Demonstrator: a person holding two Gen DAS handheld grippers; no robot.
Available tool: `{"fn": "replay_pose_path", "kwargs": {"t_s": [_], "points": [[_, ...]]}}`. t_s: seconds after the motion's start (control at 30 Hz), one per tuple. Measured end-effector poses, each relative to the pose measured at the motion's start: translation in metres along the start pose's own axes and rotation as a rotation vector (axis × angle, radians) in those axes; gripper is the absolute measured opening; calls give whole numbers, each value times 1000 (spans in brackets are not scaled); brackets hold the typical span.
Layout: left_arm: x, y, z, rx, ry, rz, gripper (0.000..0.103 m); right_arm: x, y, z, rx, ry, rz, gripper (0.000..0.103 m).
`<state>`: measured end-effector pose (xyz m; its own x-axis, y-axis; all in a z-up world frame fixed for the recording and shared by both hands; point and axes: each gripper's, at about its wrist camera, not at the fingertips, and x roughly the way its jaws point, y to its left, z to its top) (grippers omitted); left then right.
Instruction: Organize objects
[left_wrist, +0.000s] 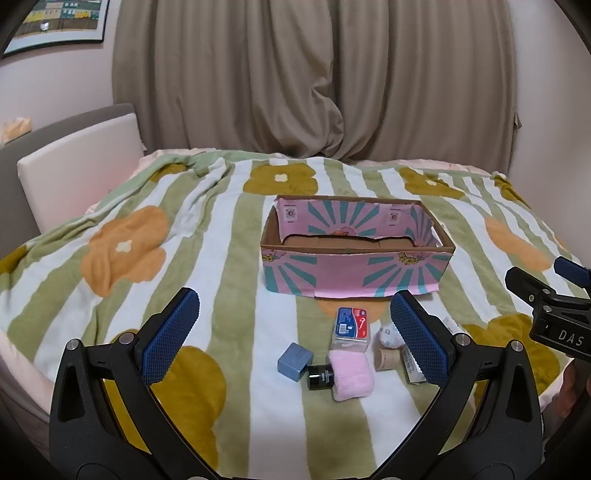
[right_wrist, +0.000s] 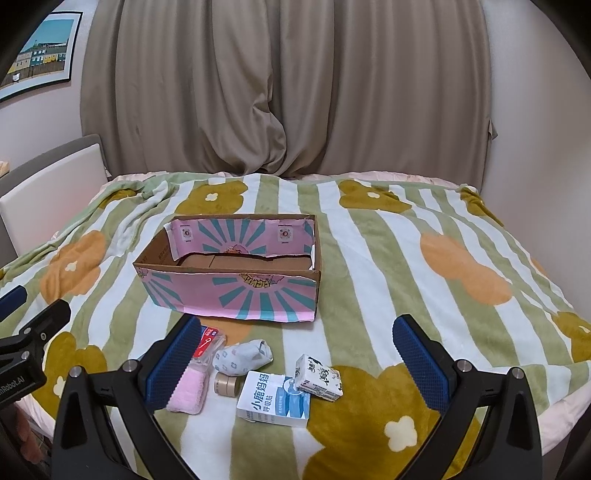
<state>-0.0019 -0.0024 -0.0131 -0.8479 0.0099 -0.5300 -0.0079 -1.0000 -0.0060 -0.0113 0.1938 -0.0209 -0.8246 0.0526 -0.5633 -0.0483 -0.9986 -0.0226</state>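
An open pink-and-teal cardboard box (left_wrist: 354, 273) (right_wrist: 236, 291) stands on the bed. In front of it lie small items: a blue cube (left_wrist: 294, 358), a dark jar (left_wrist: 320, 376), a pink towel roll (left_wrist: 351, 373) (right_wrist: 186, 392), a red-blue pack (left_wrist: 351, 326), a patterned sock ball (right_wrist: 242, 356), a tape roll (right_wrist: 226, 384), a white-blue carton (right_wrist: 275, 398) and a tissue pack (right_wrist: 317, 377). My left gripper (left_wrist: 295, 332) is open above the items. My right gripper (right_wrist: 295, 354) is open above them too. Both hold nothing.
A striped floral blanket (left_wrist: 221, 258) covers the bed. A beige curtain (left_wrist: 314, 74) hangs behind. A padded headboard (left_wrist: 81, 166) is at the left. The right gripper's body (left_wrist: 554, 317) shows at the left view's right edge.
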Motion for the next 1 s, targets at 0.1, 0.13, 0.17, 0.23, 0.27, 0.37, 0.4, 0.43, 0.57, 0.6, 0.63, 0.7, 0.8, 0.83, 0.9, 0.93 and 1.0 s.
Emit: {"fn": "replay_pose_path", "kwargs": {"t_s": [0.1, 0.13, 0.17, 0.23, 0.27, 0.37, 0.4, 0.43, 0.57, 0.6, 0.63, 0.7, 0.8, 0.83, 0.9, 0.93, 1.0], "points": [[0, 0, 0, 0, 0, 1, 103, 0, 0, 0, 0, 0, -1, 103], [1, 1, 0, 0, 1, -1, 103, 0, 0, 0, 0, 0, 0, 103], [1, 0, 0, 0, 1, 0, 103, 0, 0, 0, 0, 0, 0, 103], [1, 0, 0, 0, 1, 1, 103, 0, 0, 0, 0, 1, 0, 103], [1, 0, 0, 0, 1, 0, 103, 0, 0, 0, 0, 1, 0, 103], [1, 1, -1, -2, 4, -2, 103, 0, 0, -1, -1, 2, -1, 103], [1, 1, -1, -3, 4, -3, 103, 0, 0, -1, 0, 2, 0, 103], [1, 1, -1, -2, 3, -2, 103, 1, 0, -1, -1, 2, 0, 103], [1, 1, -1, -3, 4, -2, 103, 1, 0, -1, 0, 3, 0, 103], [1, 1, -1, -2, 4, -2, 103, 1, 0, -1, 0, 3, 0, 103], [1, 1, -1, -2, 4, -3, 103, 1, 0, -1, -1, 3, -1, 103], [1, 1, -1, -2, 4, -3, 103, 1, 0, 0, -1, 4, -1, 103], [2, 1, -1, -2, 4, -3, 103, 0, 0, -1, 0, 4, 0, 103], [2, 1, -1, -2, 4, -3, 103, 1, 0, 0, -1, 5, 0, 103], [2, 1, -1, -2, 4, -4, 103, 1, 0, 0, -1, 5, -1, 103], [2, 1, -1, -2, 4, -4, 103, 1, 0, 0, -1, 5, -1, 103], [2, 0, -1, -1, 5, -4, 103, 1, 0, 0, -1, 5, -1, 103]]}}
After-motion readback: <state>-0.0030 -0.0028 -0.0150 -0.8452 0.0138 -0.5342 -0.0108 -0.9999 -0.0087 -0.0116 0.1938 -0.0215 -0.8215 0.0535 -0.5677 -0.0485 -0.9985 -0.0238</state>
